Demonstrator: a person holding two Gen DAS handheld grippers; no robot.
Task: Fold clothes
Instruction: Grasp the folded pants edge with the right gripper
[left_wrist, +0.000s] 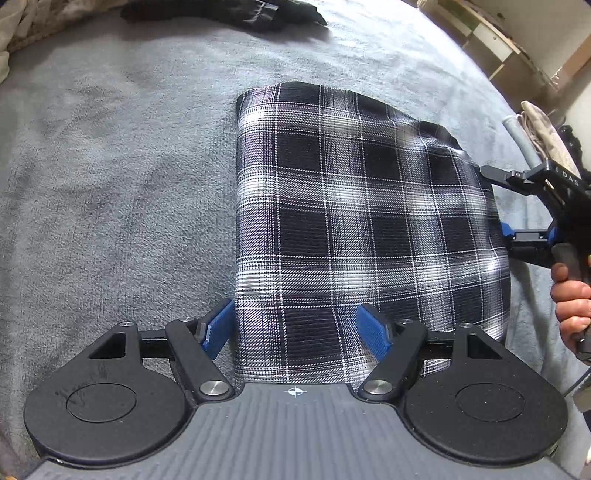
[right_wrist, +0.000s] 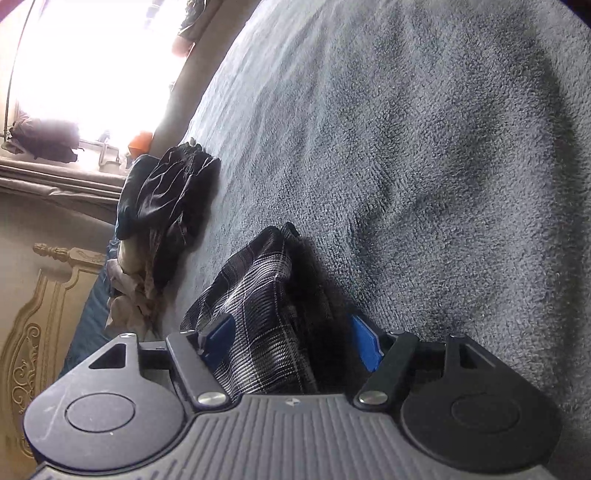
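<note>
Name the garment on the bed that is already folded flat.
The plaid garment, a neat checked rectangle on the grey blanket; the black garment lies crumpled.

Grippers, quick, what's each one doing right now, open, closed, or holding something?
Left gripper: open, pads either side of the plaid cloth, not pinching it.
Right gripper: open, plaid cloth between the pads but not clamped.

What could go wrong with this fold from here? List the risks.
1. The left claw stands open over the plaid cloth, so it may pinch only the top layer and drag the fold apart.
2. The right claw is open with bunched plaid between its fingers; that edge could slump or crease.
3. The fleecy blanket may get caught along with the cloth.
</note>
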